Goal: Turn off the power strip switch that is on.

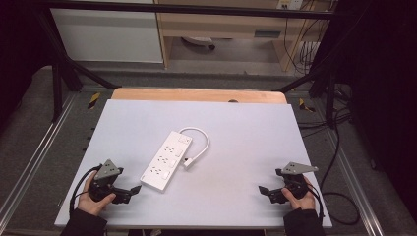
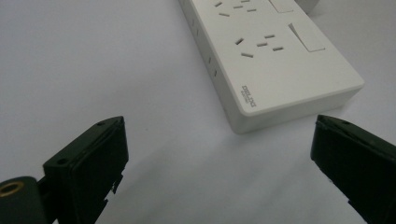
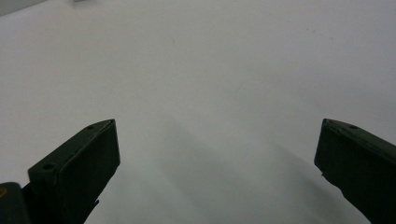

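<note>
A white power strip (image 1: 165,160) lies flat on the pale worktop (image 1: 246,147), socket face up, set diagonally with its near end toward the left front. Three groups of sockets run along its top beside flat rocker switches, and a small grey brand mark sits at the near corner. Its short white cable (image 1: 199,142) loops out from the far end and curls back beside the body, ending in what looks like a plug (image 1: 188,161).

Left gripper (image 1: 132,190): black body, grey three-cornered top plate, black cable.
Right gripper (image 1: 263,191): black, same plate.
Jaws: flat black pads, small screw holes.
Sleeves (image 1: 84,223): dark.
</note>
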`<state>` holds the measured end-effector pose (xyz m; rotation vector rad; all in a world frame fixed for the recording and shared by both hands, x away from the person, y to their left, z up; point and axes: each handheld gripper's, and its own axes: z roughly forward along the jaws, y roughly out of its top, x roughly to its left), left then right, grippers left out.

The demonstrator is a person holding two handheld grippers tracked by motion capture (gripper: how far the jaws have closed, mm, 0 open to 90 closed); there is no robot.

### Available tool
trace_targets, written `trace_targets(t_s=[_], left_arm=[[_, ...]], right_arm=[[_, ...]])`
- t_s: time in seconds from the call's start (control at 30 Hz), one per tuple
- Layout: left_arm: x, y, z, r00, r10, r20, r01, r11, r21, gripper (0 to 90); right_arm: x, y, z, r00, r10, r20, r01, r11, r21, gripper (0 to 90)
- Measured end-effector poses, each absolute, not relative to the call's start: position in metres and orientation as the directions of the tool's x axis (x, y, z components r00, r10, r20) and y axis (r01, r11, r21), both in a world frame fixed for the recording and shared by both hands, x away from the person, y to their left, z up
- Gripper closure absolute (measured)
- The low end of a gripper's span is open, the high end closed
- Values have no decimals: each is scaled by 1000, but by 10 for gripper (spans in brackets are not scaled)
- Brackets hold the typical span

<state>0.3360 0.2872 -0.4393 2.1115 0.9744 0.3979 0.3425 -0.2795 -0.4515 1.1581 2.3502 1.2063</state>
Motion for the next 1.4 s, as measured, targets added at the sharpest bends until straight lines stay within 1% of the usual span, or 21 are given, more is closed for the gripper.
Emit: trace_targets(t_s=[1.4], left_arm=[[342,262,-415,658,753,0,496,-434,752,36]], right_arm=[[343,-279,-452,-652,749,122,541,346,766,7]])
